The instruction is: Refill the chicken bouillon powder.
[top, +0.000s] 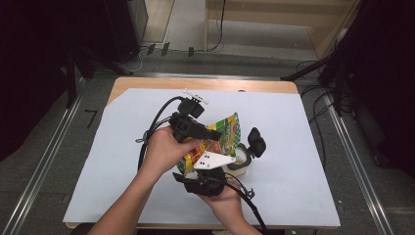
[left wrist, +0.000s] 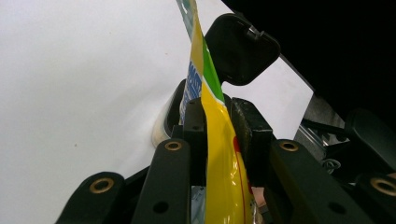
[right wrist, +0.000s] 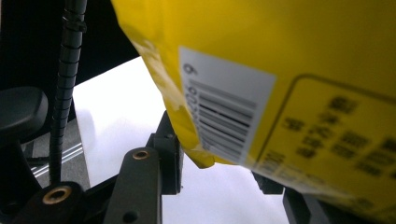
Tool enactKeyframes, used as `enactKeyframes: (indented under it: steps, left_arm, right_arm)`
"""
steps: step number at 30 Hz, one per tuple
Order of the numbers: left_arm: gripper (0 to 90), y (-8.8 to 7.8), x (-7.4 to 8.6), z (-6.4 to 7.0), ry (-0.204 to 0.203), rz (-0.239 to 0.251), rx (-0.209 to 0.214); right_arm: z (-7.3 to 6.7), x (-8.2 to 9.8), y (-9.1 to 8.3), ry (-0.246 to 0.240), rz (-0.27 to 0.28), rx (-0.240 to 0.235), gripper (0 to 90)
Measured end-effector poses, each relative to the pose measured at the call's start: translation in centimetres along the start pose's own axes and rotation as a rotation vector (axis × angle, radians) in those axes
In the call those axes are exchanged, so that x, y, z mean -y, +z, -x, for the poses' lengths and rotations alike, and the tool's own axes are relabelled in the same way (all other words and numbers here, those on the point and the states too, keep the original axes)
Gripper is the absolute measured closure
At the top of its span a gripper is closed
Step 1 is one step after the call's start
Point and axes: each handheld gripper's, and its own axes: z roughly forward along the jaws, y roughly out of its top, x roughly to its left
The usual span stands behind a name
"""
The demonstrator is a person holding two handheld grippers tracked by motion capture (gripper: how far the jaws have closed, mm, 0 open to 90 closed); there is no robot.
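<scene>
Yellow-and-green printed foil snack pouch (top: 222,134) is lifted off the white-covered table (top: 293,147), near its middle, with both hands on it. The left gripper (left wrist: 218,123) has its jaws clenched on the pouch's upper edge. The right gripper (top: 208,183) sits under the barcoded lower end; whether its jaws bite I cannot tell. Just beside stands a pale round container (top: 242,161) with its black flip lid (top: 256,141) open. Seemingly the pouch is picked up and aimed, but nothing shows as poured.

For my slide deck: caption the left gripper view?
Left gripper pinches a yellow snack bag above a container with open black lid.
</scene>
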Motion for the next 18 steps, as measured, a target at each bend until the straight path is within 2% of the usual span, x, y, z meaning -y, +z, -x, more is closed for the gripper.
enactKeyframes:
  steps: [5,12,18]
  left_arm:
    - [76.9,0.0,0.0,-0.1,0.001,0.001,0.003]
    - [76.2,-0.2,-0.2,-0.7,-0.018,0.018,0.027]
    - [76.0,-0.1,-0.4,-1.0,-0.028,0.015,0.039]
  right_arm:
    - [0.0,-0.2,-0.2,0.014,0.006,-0.013,63.0]
    - [-0.1,-0.9,-0.8,0.034,0.019,-0.041,62.5]
    - [0.1,-1.0,-0.9,0.039,0.01,-0.044,62.4]
